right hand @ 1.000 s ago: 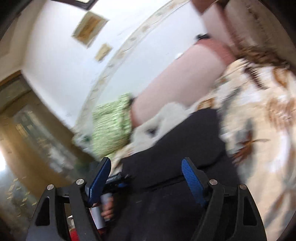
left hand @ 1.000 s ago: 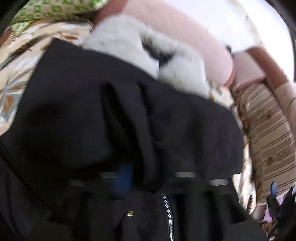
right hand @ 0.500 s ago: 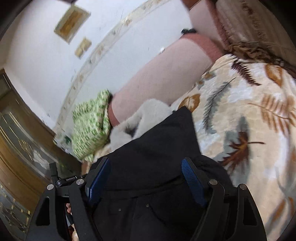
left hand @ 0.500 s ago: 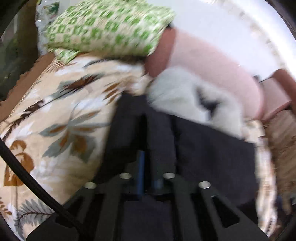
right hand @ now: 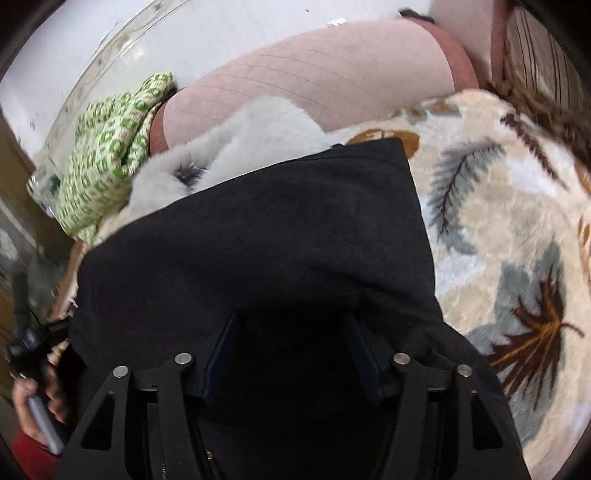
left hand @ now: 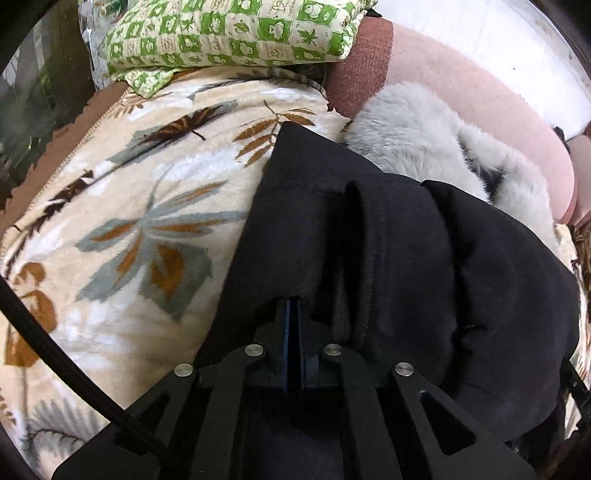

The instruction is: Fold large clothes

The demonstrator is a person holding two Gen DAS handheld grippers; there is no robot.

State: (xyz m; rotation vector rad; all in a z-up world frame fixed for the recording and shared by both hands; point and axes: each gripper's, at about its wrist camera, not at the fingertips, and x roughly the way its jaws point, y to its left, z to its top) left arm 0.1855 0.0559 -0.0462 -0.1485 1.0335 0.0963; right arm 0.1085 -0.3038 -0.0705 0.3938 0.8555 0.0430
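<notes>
Black fabric filled the near half of both views — the black coat (left hand: pixel 424 266) lay spread on the leaf-print blanket (left hand: pixel 122 221), and the fold looked only partly made. From the left wrist, the left gripper (left hand: pixel 293 321) sat right at the coat's near edge, its blue pads pressed flat together with cloth bunched around the tips; it seemed to pinch a bit of the edge, though whether fabric truly ran between the pads I could not tell. One long roll of cloth, perhaps a sleeve, already lay lengthwise across the body of the coat. From the right wrist, the right gripper (right hand: pixel 291 354) tilted steeply down onto the coat (right hand: pixel 258 240), jaws just closing in yet with a clear gap, dark cloth between the pads and no pad plainly pressing. So my read: an early side tucked, the right side about to be caught, the main fold-over and smoothing yet to come.

Further out, the grey fur trim (left hand: pixel 417 147) of the hood rested against the pink bolster (left hand: pixel 480 96) — unfolded, loose. At the left edge of the right view a hand (right hand: pixel 37 395) held the other tool's handle. Beyond, a green patterned cushion (left hand: pixel 236 33) sat at the far end of the bed.
</notes>
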